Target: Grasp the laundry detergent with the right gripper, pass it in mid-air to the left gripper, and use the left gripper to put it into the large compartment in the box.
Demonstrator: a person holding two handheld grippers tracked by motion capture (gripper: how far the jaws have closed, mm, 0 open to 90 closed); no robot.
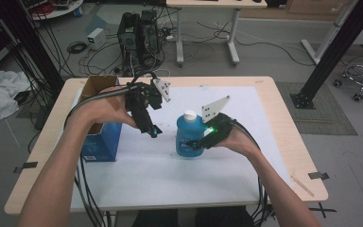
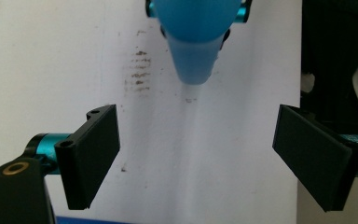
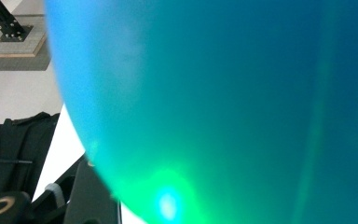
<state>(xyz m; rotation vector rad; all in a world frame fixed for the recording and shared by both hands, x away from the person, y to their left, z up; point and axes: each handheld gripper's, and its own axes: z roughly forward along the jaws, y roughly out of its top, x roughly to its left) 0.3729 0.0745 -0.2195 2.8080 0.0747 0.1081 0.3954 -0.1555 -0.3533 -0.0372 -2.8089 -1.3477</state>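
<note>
While the right tongs (image 1: 199,144) clamp the lower side of the translucent blue plastic bottle with the white screw cap (image 1: 189,134), that bottle stands upright on the white sheet covering the pale wooden counter (image 1: 264,84), near its middle, and the hold looks low and one-sided. In the right gripper view the blue wall fills the space between the jaws, so the squeeze seems firm, yet a tall, liquid-filled bottle pinched near its base could tip or swing if lifted, and the smooth wall could slip through the pads. Just beside it to the left, the left tongs (image 1: 154,133) hang above the sheet with their jaws spread wide and nothing between them; in the left gripper view the bottle's cap end (image 2: 195,56) lies ahead of them. If they come in off centre for the cap, they could knock the bottle sideways out of the other grip. Farther left, the open blue cardboard box (image 1: 99,137) stands close enough that a toppling bottle or a swinging forearm might strike it.
</note>
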